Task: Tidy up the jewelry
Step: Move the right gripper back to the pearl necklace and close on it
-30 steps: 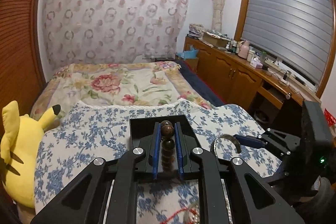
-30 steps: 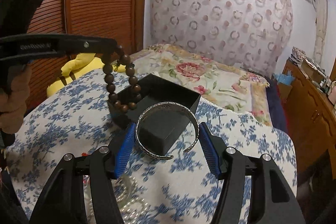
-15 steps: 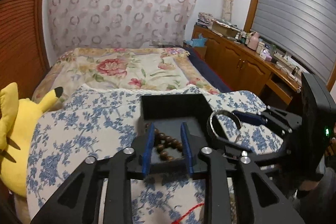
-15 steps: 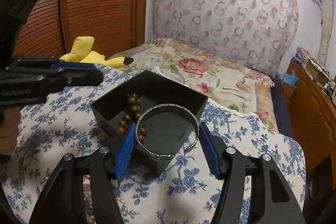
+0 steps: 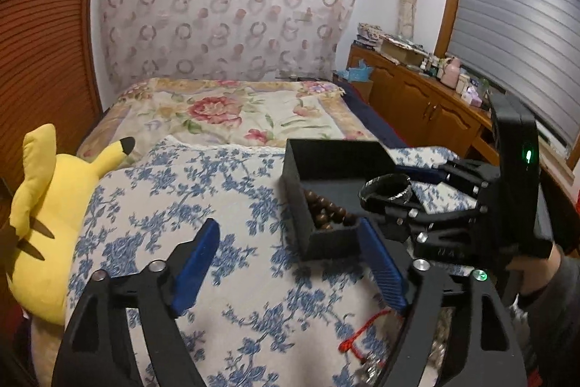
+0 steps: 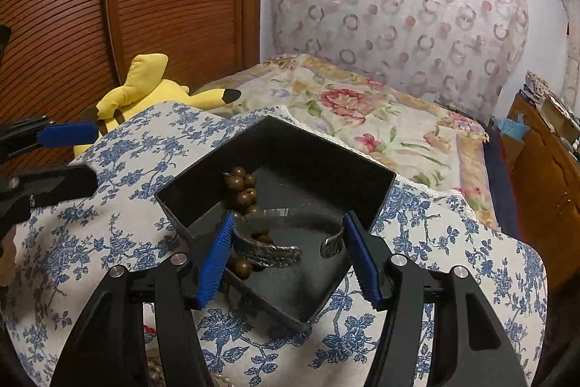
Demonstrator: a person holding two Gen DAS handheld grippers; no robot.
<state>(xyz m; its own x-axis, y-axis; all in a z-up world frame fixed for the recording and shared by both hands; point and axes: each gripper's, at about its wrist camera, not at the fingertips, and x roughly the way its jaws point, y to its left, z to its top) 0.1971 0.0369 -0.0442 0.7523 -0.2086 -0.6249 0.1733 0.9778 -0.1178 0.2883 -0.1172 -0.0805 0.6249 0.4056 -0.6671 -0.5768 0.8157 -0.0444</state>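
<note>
A black open box (image 5: 328,156) (image 6: 203,191) sits on the blue-flowered cloth. A brown wooden bead bracelet (image 5: 324,213) (image 6: 241,185) lies inside it, against its left wall. My right gripper (image 6: 286,245) (image 5: 389,194) is shut on a silver cuff bracelet (image 6: 270,251) (image 5: 386,189) and holds it over the box interior. My left gripper (image 5: 290,262) is open and empty, to the left of and nearer than the box, above the cloth.
A yellow plush toy (image 5: 43,213) (image 6: 145,86) lies at the cloth's left edge. A red cord (image 5: 357,340) and pearl beads (image 6: 156,372) lie on the cloth near me. A floral bed (image 5: 224,111) lies behind, wooden cabinets (image 5: 427,107) at the right.
My left gripper let the bead bracelet go into the box, opened wide and drew back to the left. My right gripper moved the silver cuff forward and down over the box.
</note>
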